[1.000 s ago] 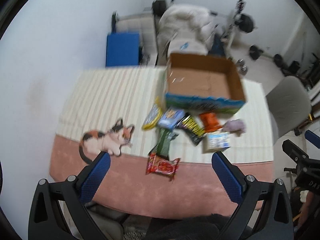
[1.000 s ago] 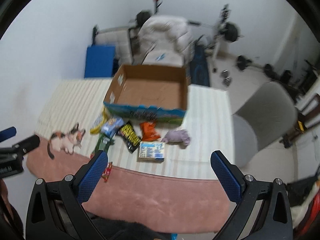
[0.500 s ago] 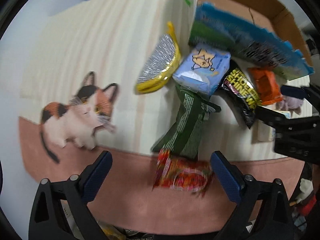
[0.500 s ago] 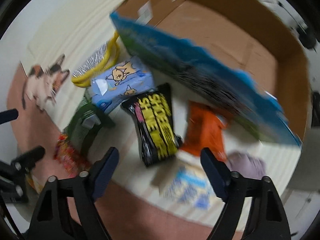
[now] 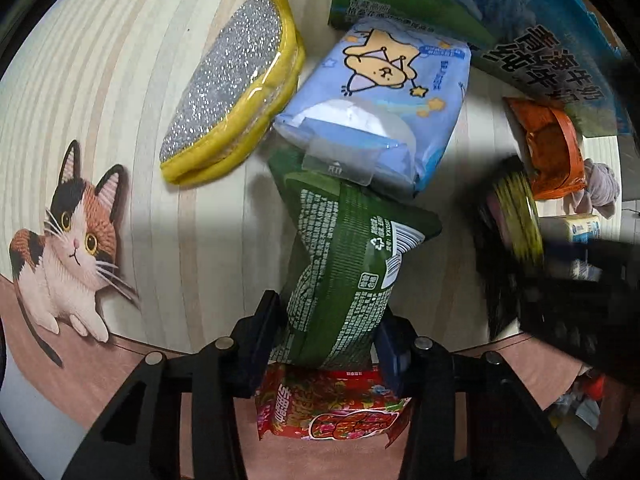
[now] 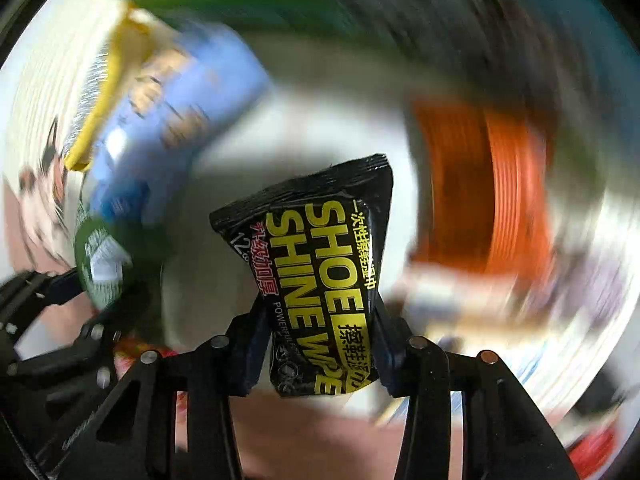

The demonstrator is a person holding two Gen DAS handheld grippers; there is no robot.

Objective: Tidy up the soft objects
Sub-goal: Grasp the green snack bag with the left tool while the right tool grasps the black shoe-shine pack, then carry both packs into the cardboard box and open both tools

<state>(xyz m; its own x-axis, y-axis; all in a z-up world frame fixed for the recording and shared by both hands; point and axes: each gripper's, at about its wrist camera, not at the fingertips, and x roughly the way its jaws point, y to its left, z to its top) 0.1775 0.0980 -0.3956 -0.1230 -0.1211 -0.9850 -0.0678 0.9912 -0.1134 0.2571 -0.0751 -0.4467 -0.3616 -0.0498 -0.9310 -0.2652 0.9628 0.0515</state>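
My left gripper (image 5: 330,328) is shut on the near end of a green packet (image 5: 344,260) that lies on the striped cloth. A red snack packet (image 5: 332,408) lies just under it. My right gripper (image 6: 320,320) is shut on a black shoe shine wipes packet (image 6: 320,272); the background there is blurred by motion. That black packet (image 5: 516,216) and the right gripper also show, blurred, at the right of the left wrist view. A blue tissue pack (image 5: 376,108) and a yellow-edged silver scrubber (image 5: 232,88) lie beyond the green packet.
The blue and green cardboard box (image 5: 520,40) stands at the far right. An orange packet (image 5: 552,148), a lilac cloth (image 5: 600,188) and a white and blue pack (image 5: 580,228) lie at the right. A printed cat (image 5: 68,240) marks the cloth at the left.
Both grippers have come down from high above the table and closed. The left one has taken the green packet, the right one the black shoe shine packet.
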